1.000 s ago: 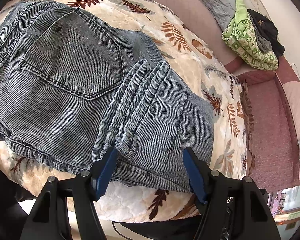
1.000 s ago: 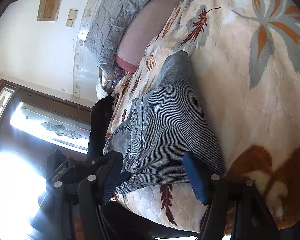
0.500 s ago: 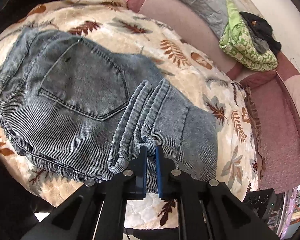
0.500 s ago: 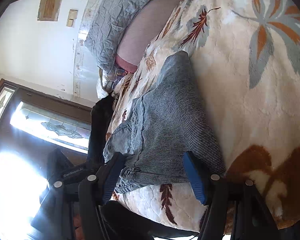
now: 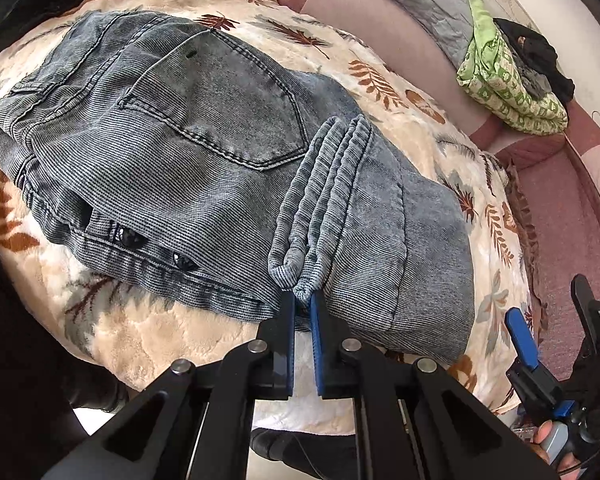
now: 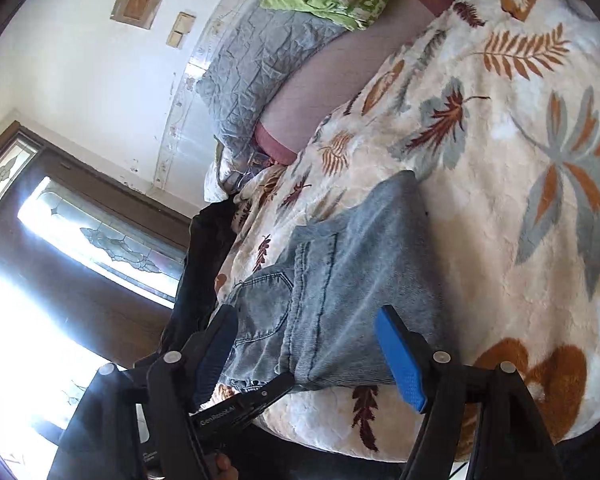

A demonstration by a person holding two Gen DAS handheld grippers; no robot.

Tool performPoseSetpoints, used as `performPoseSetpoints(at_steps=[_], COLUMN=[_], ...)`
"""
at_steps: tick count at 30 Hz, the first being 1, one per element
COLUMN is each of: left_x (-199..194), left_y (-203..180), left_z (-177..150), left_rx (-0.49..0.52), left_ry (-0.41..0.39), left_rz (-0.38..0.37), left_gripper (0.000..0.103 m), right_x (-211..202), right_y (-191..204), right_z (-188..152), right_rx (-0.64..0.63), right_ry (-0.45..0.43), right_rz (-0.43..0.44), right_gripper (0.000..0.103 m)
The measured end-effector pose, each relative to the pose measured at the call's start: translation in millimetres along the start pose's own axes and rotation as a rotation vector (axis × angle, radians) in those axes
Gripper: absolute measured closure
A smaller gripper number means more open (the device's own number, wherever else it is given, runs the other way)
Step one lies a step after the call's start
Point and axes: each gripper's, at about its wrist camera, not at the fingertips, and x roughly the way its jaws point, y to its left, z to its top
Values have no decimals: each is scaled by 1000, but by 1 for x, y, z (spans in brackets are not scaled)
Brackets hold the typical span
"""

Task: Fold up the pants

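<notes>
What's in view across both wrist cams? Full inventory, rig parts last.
jeans: 1, washed grey-blue, part-folded on the blanket, back pocket up
blanket: 1, cream with rust and grey leaves, covering the bed
quilted pillow: 1, grey, against the wall
green cloth: 1, green-and-white print, bundled at the bed's far side
dark clothes: black, count unclear, beside the green cloth
left gripper: black with blue pads, shut on a jeans cuff
right gripper: same, open at the jeans' near edge

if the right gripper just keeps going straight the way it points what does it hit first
Most likely the folded jeans: the open right gripper has them lying between its fingers, on the leaf-print blanket. Depth is unclear, so contact may be very close.
</notes>
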Motion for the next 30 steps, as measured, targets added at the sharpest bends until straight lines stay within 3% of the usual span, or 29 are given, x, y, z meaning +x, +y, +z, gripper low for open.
performPoseSetpoints(at_steps=[2, 4, 6, 8, 10, 12, 13, 15, 17, 18, 19, 22, 25, 26, 27, 29, 30], left_x=[0, -2, -15, -43, -66, -69, -63, -29, 18, 34, 33, 28, 31, 31, 31, 32, 32], left_y=[1, 1, 1, -10, -31, -50, -57, -62, -50, -42, -35, -37, -33, -32, -31, -30, -28], left_z=[-2, -1, 2, 7, 14, 20, 22, 24, 18, 15, 13, 13, 15, 15, 16, 16, 16], left_rx=[7, 12, 13, 51, 116, 170, 186, 193, 168, 160, 159, 179, 171, 167, 166, 164, 165], left_ry=[1, 13, 5, -94, -170, -177, -165, -65, 84, 122, 83, 88, 95, 97, 98, 101, 101], left_rz=[-4, -6, -23, -29, -89, -153, -162, -157, -43, -32, -53, -55, -71, -82, -92, -110, -114], left_gripper=[95, 95, 95, 95, 95, 95, 95, 95, 95, 101, 100, 101, 101, 101, 101, 100, 100], right_x=[17, 54, 54, 54, 56, 54, 54, 52, 43, 36, 25, 1, 14, 26, 39, 63, 76], right_y=[-9, -36, -38, -35, -40, -43, -43, -44, -48, -49, -48, -51, -68, -73, -76, -83, -85], right_z=[0, -15, -23, -22, -24, -25, -26, -24, -19, -15, -9, 24, 64, 75, 83, 96, 100], right_rx=[45, 137, 82, 75, 92, 105, 109, 126, 185, 201, 202, 177, 205, 198, 189, 179, 174], right_ry=[57, 227, 190, 216, 211, 199, 199, 205, 208, 200, 173, 102, 123, 152, 175, 227, 252], right_rz=[11, -58, -23, -39, -30, -18, -17, -8, 19, 38, 48, 7, -67, -87, -134, -179, -192], right_gripper=[22, 19, 20, 20, 20, 20, 20, 20, 20, 20, 20, 20, 20, 24, 40, 55, 57])
